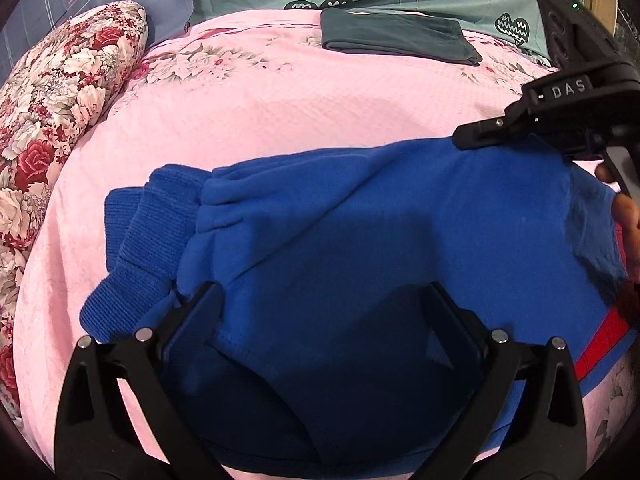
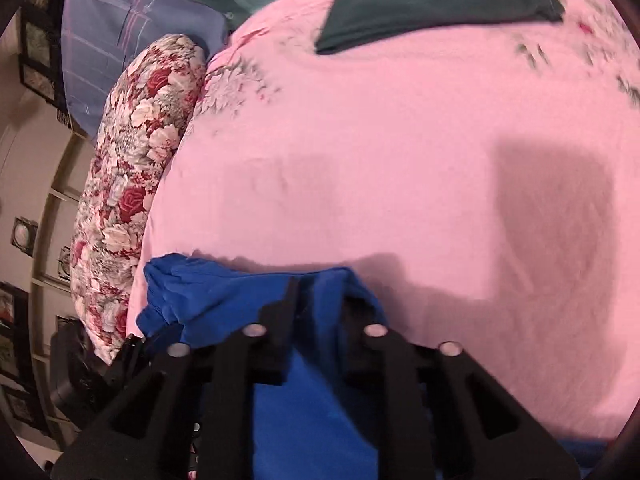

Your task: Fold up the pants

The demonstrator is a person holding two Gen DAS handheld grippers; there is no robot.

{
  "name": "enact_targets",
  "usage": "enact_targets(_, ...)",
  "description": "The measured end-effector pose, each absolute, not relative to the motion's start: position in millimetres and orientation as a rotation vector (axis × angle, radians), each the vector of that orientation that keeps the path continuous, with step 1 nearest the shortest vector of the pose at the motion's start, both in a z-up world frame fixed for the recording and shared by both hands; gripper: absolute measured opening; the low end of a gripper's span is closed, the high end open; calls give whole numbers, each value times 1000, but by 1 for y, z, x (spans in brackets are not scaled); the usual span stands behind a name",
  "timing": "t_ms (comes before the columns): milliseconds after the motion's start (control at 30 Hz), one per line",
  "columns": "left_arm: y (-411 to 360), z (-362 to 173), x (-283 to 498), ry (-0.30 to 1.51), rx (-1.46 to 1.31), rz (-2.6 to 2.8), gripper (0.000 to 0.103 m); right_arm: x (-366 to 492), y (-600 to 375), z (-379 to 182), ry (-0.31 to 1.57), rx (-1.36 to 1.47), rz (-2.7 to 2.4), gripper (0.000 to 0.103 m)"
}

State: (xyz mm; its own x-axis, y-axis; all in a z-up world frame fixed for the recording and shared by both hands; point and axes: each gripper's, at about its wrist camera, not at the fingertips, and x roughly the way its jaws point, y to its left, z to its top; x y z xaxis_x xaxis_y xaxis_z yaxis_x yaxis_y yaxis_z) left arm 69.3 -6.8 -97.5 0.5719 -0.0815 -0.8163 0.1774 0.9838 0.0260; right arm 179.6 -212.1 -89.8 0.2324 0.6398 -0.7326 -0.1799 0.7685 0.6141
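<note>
The left gripper hung spread over the blue pants lying bunched on the pink bed; the right gripper pinched their far edge, probably to draw a fold.

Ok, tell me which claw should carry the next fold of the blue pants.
Right, probably. The right claw has blue pants fabric between its fingers at the far edge, so it can likely carry that edge over. The left claw is open, fingers spread above the pants, gripping nothing.
</note>
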Motion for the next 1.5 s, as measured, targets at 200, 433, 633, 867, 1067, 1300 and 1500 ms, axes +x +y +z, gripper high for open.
enact_targets(200, -4, -98, 70, 957, 100, -158, 101, 196, -244, -70, 1223, 370, 575, 24)
enact_targets(433, 5, -73, 61, 888, 58, -173, 101, 171, -239, -36, 1110, 428, 609, 29)
enact_targets(633, 47, -94, 79, 956, 77, 26, 101, 165, -195, -90, 1198, 326, 493, 24)
enact_targets(867, 78, -93, 65, 969, 39, 77, 101, 98, -175, -57, 1144, 293, 616, 39)
enact_targets(1067, 71, -73, 56, 908, 43, 101, 101, 48, -182, -71, 1093, 220, 596, 39)
enact_targets(1300, -44, -9, 12, 745, 142, -210, 101, -63, -379, -17, 771, 326, 146, 81)
enact_targets(1500, -162, -29, 7, 809, 191, -441, 101, -145, -507, -42, 741, 523, -154, 81)
